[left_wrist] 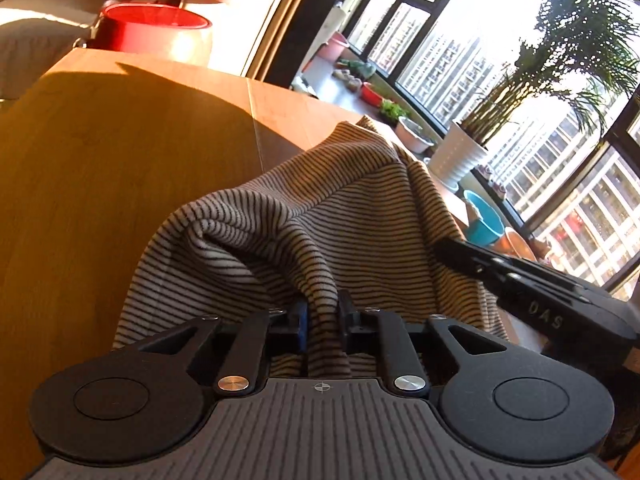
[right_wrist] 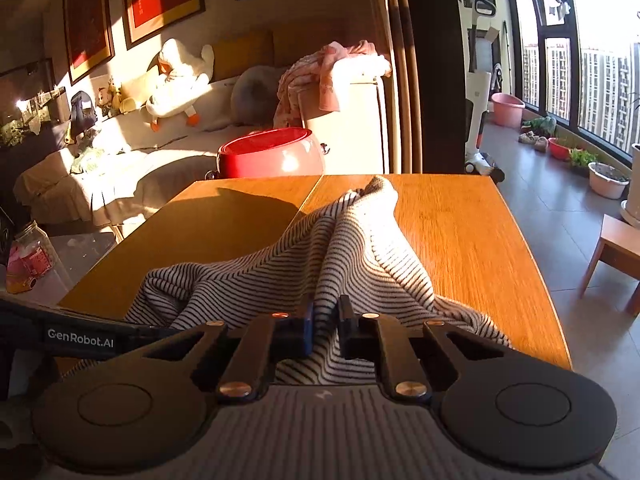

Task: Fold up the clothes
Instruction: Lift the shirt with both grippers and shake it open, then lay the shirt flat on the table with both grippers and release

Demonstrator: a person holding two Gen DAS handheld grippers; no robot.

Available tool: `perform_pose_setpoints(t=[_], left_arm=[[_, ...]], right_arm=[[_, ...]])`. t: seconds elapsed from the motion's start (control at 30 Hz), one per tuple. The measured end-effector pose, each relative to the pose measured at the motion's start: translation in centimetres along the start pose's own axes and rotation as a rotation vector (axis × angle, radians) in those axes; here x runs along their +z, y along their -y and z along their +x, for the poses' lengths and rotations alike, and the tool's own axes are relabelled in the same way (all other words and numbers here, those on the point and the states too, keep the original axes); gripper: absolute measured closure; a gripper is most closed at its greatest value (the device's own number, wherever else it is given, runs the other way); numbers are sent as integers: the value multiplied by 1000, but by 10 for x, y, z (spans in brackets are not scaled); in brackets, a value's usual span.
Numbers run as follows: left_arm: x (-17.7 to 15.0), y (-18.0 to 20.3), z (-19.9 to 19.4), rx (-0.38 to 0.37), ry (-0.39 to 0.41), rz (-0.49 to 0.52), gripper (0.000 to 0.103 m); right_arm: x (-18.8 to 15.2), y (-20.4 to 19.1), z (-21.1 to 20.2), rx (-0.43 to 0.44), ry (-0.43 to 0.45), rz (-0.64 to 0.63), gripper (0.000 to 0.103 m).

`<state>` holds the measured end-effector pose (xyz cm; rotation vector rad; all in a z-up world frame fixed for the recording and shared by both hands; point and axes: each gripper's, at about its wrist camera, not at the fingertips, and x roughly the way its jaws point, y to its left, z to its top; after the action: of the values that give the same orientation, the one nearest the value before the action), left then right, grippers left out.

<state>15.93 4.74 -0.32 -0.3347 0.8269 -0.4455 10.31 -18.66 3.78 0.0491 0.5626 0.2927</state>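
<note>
A black-and-white striped garment (left_wrist: 320,216) lies bunched on the wooden table (left_wrist: 120,140). My left gripper (left_wrist: 323,312) is shut on a fold of its near edge and lifts it slightly. In the right wrist view the same striped garment (right_wrist: 340,248) stretches away across the table (right_wrist: 460,240). My right gripper (right_wrist: 325,320) is shut on another part of its near edge. The right gripper also shows in the left wrist view (left_wrist: 540,292), at the garment's right side. The left gripper's body shows at the left edge of the right wrist view (right_wrist: 80,336).
A red tub (right_wrist: 272,154) stands beyond the table's far edge. A sofa (right_wrist: 140,148) with plush toys is at the far left. Potted plants and basins (right_wrist: 608,180) line the window at the right. A small wooden stool (right_wrist: 616,252) stands right of the table.
</note>
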Motion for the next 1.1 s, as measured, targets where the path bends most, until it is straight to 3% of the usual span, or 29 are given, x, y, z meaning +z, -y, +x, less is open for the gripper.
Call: perform_pose_setpoints(t=[0.07, 0.17, 0.3, 0.37, 0.5, 0.6, 0.63, 0.67, 0.73, 0.8, 0.9, 1.0, 1.1], left_arm=[[7, -1, -12, -24, 41, 7, 92], [27, -1, -45, -23, 185, 39, 93], [58, -25, -82, 49, 334, -13, 93], [66, -44, -90, 89, 347, -57, 93], [73, -70, -76, 165, 266, -126, 90], [70, -88, -73, 203, 224, -185, 70], [70, -88, -74, 184, 222, -184, 68], [71, -86, -77, 165, 229, -170, 65], [72, -76, -85, 134, 256, -131, 54], [76, -58, -90, 117, 300, -69, 35], [78, -30, -74, 71, 289, 48, 12], [77, -16, -27, 106, 173, 178, 10], [74, -21, 18, 219, 70, 250, 11]], right_arm=[[10, 5, -7, -13, 9, -3, 98], [23, 13, -12, -72, 16, -51, 98], [30, 37, -3, -199, -5, -120, 98], [28, 49, 6, -264, -20, -147, 98], [27, 69, 22, -317, -53, -129, 98], [38, 71, 22, -331, -29, -114, 97], [43, 70, 19, -312, -18, -103, 96], [49, 67, 16, -271, -14, -83, 94], [57, 57, 15, -185, -29, -62, 65], [59, 43, 20, -136, -54, -75, 45], [52, 32, 42, -160, -91, -108, 40], [45, 31, 75, -197, -143, -113, 36], [40, 36, 92, -140, -179, -90, 36]])
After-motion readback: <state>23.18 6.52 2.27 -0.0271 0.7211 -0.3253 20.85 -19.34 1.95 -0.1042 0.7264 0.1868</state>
